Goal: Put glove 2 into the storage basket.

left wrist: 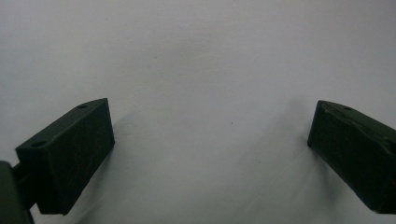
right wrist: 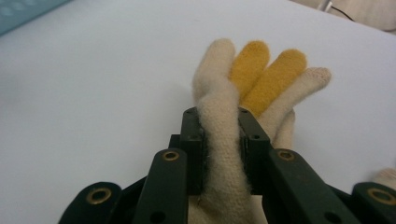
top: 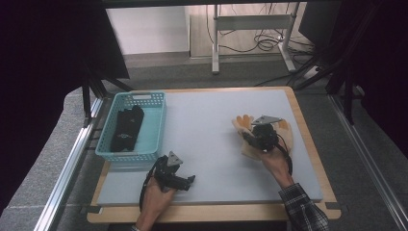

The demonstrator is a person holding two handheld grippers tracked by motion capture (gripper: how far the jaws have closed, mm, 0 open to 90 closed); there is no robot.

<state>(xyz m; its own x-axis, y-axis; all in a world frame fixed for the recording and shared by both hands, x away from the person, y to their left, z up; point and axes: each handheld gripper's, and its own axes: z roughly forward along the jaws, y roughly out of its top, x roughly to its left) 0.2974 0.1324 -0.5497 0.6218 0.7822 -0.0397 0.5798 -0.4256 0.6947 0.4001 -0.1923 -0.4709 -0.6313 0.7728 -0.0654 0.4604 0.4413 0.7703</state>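
Grey table (top: 211,144) under high view, floor and cables beyond. Blue basket (top: 155,126) far left, holding black glove (top: 126,127). Cream glove with yellow fingers (top: 285,132) lying right of centre on table. Right claw (right wrist: 222,154) clamped on raised fold of cream glove (right wrist: 261,84); left claw (left wrist: 210,140) apart over bare table, near left, gripping nothing. Advice: keep firm pinch, lift straight until fingers clear surface, carry left above basket rim, release over black glove. Risk: second layer slipping from pinch.

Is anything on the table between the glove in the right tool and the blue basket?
Nothing visible. Bare table lies between the glove, pinched in the right tool, and the basket. The left tool sits nearer the person, off that line.
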